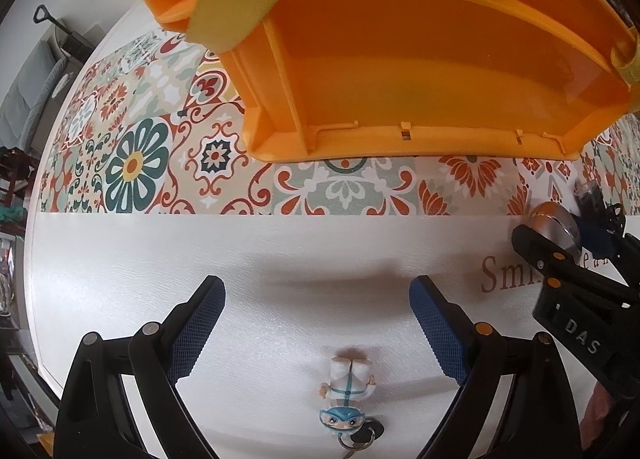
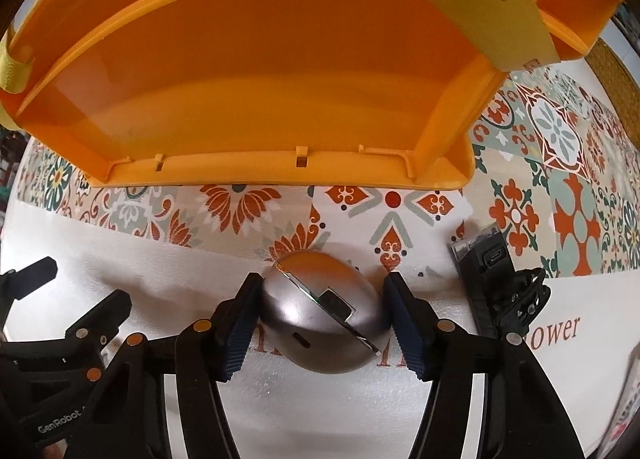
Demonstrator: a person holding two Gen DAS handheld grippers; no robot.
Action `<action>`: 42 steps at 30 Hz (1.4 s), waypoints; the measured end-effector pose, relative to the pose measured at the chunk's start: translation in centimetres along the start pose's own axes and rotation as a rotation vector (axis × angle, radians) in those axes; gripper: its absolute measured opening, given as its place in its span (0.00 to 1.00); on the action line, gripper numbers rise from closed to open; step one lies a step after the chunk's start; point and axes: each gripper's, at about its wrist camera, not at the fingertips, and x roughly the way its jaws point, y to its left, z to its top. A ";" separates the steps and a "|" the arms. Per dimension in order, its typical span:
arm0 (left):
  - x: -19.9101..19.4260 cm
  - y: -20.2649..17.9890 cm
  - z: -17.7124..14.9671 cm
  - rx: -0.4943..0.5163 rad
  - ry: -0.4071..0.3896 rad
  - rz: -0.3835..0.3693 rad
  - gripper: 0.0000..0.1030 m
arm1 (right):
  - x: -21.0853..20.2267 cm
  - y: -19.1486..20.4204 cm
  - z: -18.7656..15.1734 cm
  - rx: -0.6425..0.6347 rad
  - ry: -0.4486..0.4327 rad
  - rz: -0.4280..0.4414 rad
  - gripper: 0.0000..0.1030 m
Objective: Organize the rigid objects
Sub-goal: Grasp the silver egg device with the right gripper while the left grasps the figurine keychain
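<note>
- The right gripper (image 2: 324,323) pinches the silver egg-shaped case (image 2: 322,315): both blue pads touch its flanks, left and right of its widest part.
- The case sits low on the white mat (image 2: 340,411), near the edge of the patterned tile band, with the orange bin (image 2: 240,71) open just beyond it.
- Judgement: the step in hand is the transfer of the case into the bin. The polished, curved shell is likely to slip, so keep the pads level across the widest girth and lift straight up before travelling forward over the bin's front wall.
- Release only once the case is low inside the bin, so it cannot roll or bounce out.
- The left gripper (image 1: 318,323) is spread wide and holds nothing; the toy figure keychain (image 1: 350,403) lies between its fingers on the mat.
- Keep the left gripper clear of the right one's path.
- Count: one orange bin, one silver case, one figure keychain, one dark transparent-lidded box (image 2: 480,255) to the right, two grippers.
</note>
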 end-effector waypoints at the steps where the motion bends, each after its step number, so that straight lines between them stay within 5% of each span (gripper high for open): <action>1: -0.2 0.1 0.0 -0.001 -0.005 -0.004 0.92 | -0.3 0.0 -0.2 0.003 -0.005 0.004 0.60; 18: -3.7 1.4 -3.0 0.023 -0.072 -0.096 0.91 | -7.5 -0.1 -4.3 0.055 -0.083 0.057 0.60; 28: -3.8 1.8 -6.1 0.054 -0.069 -0.138 0.90 | -7.6 -0.4 -5.7 0.060 -0.061 0.057 0.60; 42: -2.0 1.4 -8.4 0.058 -0.023 -0.191 0.65 | -6.6 -0.3 -7.2 0.066 -0.004 0.059 0.60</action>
